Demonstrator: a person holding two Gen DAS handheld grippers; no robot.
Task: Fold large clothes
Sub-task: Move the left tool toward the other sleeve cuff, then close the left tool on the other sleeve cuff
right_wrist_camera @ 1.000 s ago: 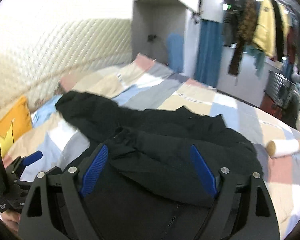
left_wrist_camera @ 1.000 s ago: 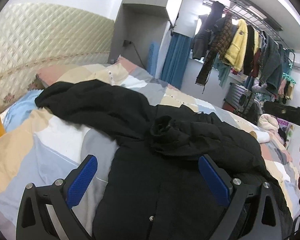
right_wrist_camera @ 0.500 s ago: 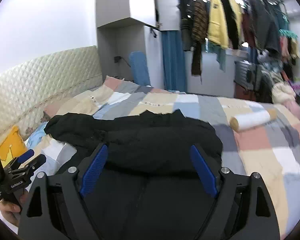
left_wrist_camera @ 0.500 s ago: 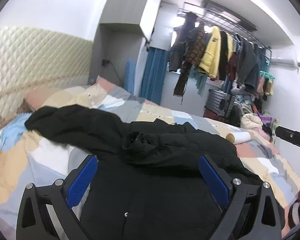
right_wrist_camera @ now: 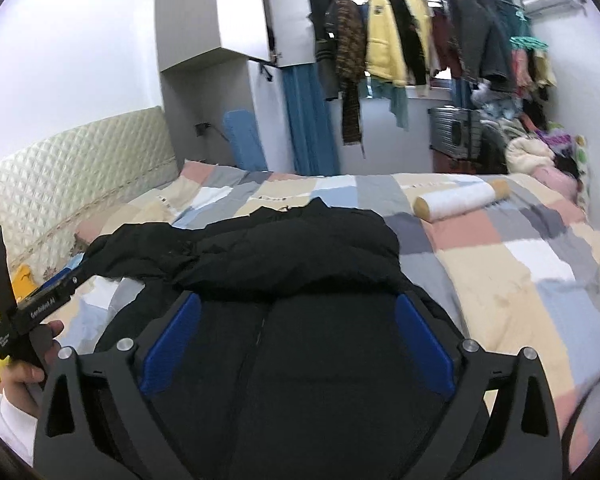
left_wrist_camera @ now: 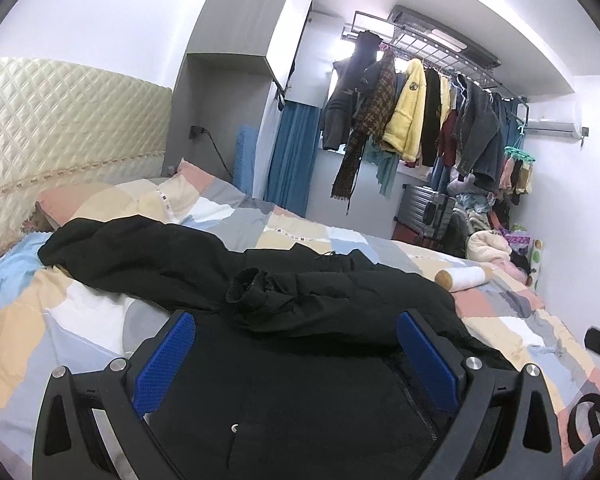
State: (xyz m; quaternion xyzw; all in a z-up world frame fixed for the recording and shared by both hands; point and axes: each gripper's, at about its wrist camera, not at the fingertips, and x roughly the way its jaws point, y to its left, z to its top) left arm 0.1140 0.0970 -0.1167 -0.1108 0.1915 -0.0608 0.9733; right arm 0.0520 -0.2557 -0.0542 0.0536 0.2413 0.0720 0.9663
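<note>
Black coat [left_wrist_camera: 300, 380] is spread across the quilt [left_wrist_camera: 40, 320] on the bed, front up, zipper line seen down the middle in the right view [right_wrist_camera: 260, 344]. One sleeve [left_wrist_camera: 140, 256] is laid out toward the headboard [left_wrist_camera: 60, 120]; the other sleeve [left_wrist_camera: 320, 300] is folded across the chest, cuff [left_wrist_camera: 248, 292] bunched near centre.

Left gripper [left_wrist_camera: 296, 360] is held above the lower coat, jaws spread wide, nothing pinched between the blue pads [left_wrist_camera: 164, 364]. Right gripper [right_wrist_camera: 296, 340] is likewise held over the coat body, jaws spread wide, nothing gripped; contact with the fabric cannot be judged from either view.

The left gripper is also seen in the right view [right_wrist_camera: 36, 304], gripped by the left hand [right_wrist_camera: 24, 364] at the coat's left side, near a yellow pillow [right_wrist_camera: 4, 308].

A white roll [right_wrist_camera: 460, 198] is lying on the quilt beyond the coat, well apart from it. Hanging clothes [left_wrist_camera: 420, 120] are lined on a rack at the far wall, blue curtain [left_wrist_camera: 292, 160] beside them.
</note>
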